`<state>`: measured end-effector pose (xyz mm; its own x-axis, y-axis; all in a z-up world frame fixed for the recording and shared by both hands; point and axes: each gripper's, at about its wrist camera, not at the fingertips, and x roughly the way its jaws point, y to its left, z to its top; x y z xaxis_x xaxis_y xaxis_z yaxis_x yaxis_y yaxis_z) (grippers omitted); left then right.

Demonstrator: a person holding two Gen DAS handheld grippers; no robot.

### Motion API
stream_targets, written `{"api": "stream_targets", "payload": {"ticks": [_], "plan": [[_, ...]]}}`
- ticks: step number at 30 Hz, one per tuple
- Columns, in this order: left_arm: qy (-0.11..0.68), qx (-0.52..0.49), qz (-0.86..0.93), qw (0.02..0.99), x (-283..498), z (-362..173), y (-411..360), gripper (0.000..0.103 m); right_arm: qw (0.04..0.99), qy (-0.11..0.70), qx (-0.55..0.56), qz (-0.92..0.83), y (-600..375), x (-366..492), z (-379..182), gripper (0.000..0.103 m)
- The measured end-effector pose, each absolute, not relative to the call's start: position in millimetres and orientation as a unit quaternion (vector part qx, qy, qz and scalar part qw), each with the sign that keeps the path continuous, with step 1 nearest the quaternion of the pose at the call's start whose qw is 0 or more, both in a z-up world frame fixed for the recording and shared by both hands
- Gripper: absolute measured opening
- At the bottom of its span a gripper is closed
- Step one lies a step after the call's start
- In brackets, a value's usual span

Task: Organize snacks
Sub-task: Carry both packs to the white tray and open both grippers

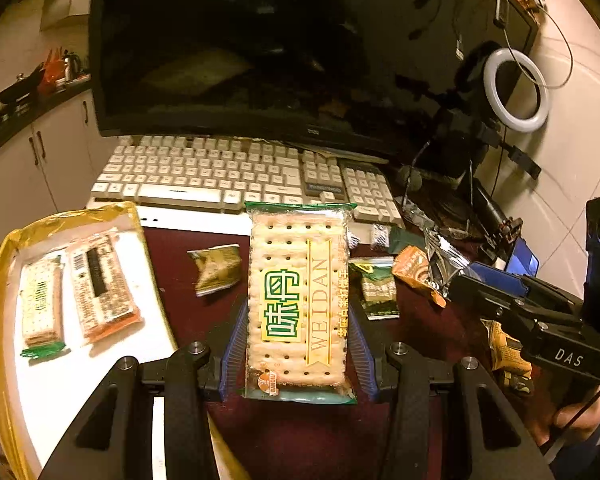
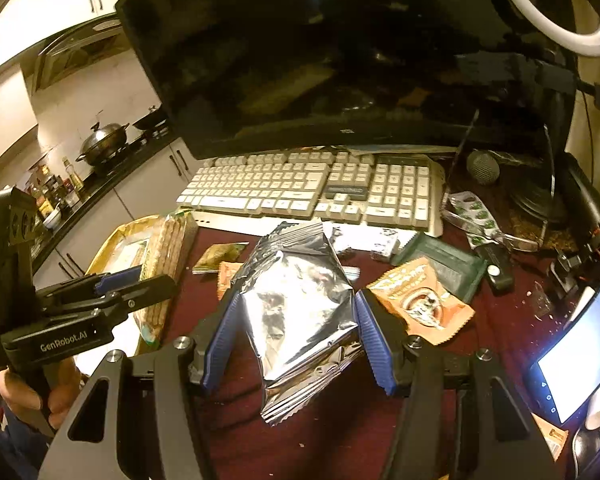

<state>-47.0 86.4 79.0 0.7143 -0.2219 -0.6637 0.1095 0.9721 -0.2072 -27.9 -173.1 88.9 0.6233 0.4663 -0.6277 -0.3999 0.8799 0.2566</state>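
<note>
The cracker packet (image 1: 297, 300) in my left gripper (image 1: 297, 344) is wrapped in clear, glossy plastic film that lets the pale, pitted crackers show through. My right gripper (image 2: 295, 340) holds a foil bag (image 2: 300, 312), silvery, mirror-bright and creased. Both grippers have ribbed blue pads (image 2: 219, 336) on matt black plastic bodies with small shiny metal bolts. The bench (image 1: 300, 440) is covered in dull, dark red. The tray (image 1: 3, 264) has a glossy gold rim and a smooth white floor. The monitor (image 1: 259, 40) is glossy black; the keyboard (image 1: 235, 172) is matt, off-white plastic.
</note>
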Motion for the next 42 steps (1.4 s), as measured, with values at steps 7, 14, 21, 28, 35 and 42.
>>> {"api": "stream_targets", "payload": {"ticks": [7, 14, 21, 28, 35, 42], "plan": [[0.36, -0.084, -0.071, 0.926, -56, 83, 110, 0.05, 0.887, 0.371, 0.041, 0.271, -150, -30, 91, 0.058], [0.359, -0.101, -0.03, 0.928, -70, 81, 150, 0.05, 0.867, 0.376, 0.013, 0.326, -108, -42, 96, 0.058], [0.372, -0.114, 0.023, 0.921, -85, 68, 192, 0.05, 0.85, 0.377, -0.025, 0.368, -61, -58, 95, 0.058], [0.396, -0.116, 0.06, 0.909, -98, 54, 219, 0.05, 0.832, 0.379, -0.054, 0.401, -20, -63, 90, 0.058], [0.417, -0.112, 0.083, 0.898, -101, 42, 231, 0.05, 0.81, 0.403, -0.06, 0.421, 15, -57, 75, 0.058], [0.426, -0.1, 0.093, 0.894, -103, 38, 235, 0.05, 0.808, 0.407, -0.073, 0.419, 36, -51, 66, 0.058]]}}
